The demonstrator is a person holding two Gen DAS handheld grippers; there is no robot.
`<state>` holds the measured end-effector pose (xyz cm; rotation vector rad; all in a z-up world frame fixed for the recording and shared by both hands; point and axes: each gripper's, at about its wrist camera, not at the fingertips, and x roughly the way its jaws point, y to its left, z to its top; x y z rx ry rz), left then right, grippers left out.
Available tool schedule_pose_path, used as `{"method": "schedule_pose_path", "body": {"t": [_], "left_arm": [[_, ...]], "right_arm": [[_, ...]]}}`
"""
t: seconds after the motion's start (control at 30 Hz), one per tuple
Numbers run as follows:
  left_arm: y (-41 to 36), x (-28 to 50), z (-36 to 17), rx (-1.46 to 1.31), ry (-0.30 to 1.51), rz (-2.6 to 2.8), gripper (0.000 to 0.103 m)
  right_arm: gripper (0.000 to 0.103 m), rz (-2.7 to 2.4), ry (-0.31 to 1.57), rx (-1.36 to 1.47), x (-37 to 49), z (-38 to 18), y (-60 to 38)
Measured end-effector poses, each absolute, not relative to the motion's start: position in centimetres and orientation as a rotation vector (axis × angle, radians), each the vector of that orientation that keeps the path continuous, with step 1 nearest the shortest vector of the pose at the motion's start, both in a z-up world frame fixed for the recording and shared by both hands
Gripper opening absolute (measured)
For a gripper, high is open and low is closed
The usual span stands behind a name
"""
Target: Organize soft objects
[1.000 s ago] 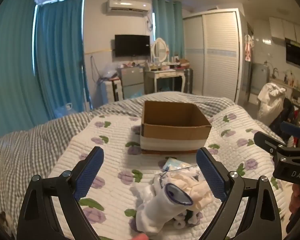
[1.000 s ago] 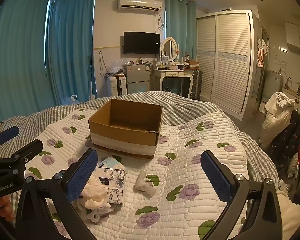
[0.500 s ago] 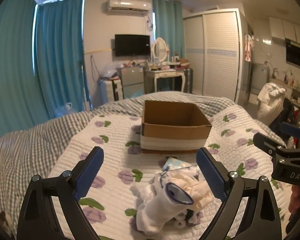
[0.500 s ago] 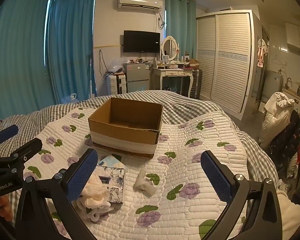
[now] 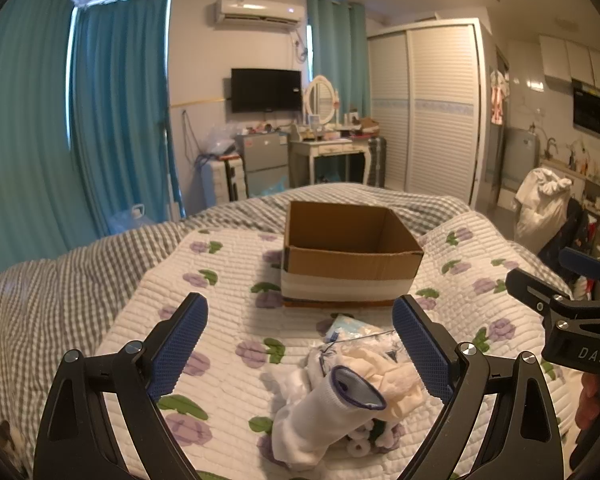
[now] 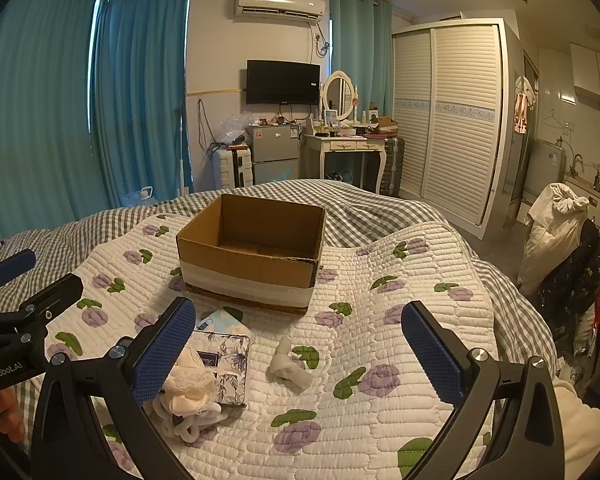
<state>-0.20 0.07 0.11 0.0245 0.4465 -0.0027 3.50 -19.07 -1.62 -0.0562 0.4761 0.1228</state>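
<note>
Nearby, white sock [image 5: 320, 420] lying lengthwise, cuff toward cardboard box [image 5: 350, 256]; both grippers' fingers wide, empty.

White sock [image 5: 320, 420] atop soft heap, near open box [image 5: 350, 254]

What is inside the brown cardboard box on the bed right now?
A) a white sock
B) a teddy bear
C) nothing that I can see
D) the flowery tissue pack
C: the right wrist view looks down into the brown cardboard box and shows only its bare floor, while the white sock and the floral-patterned tissue pack lie on the quilt in front of it.
</note>
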Motion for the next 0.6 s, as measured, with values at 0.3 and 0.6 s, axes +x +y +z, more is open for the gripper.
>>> {"method": "schedule_pose_path", "body": {"t": [0.3,0.6], "left_arm": [[0.07,-0.18,0.1,0.023,0.446,-0.003,0.095],[0.19,-0.15,0.19,0.023,0.446,-0.003,0.095]], "right_arm": [[0.103,0.123,0.479,-0.056,3.59,-1.56,-19.1],[0.103,0.123,0.478,-0.056,3.59,-1.5,-19.12]]}}
